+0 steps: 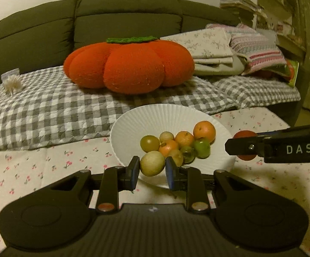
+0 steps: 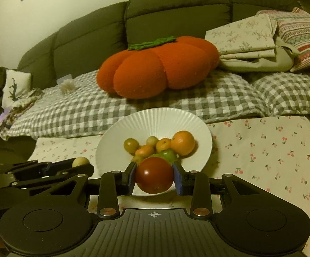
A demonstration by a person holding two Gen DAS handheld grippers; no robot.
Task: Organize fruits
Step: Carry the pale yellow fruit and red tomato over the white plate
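Behind the plate [image 1: 133, 117] stands a dark sofa [image 1: 48, 34], a checked quilt [image 1: 48, 107] over its seat. An orange pumpkin cushion [image 1: 129, 64] sits on the quilt, straight beyond the plate. The white ribbed plate rests on a cherry-print cloth [image 1: 37, 165] and holds a heap of small orange and green fruits [image 1: 176, 143]. At the plate's near rim the left gripper [image 1: 151, 170] pinches a pale yellow-green fruit [image 1: 152, 163]. Just right of the plate, the right gripper [image 2: 154, 176] clamps a red tomato [image 2: 154, 175].
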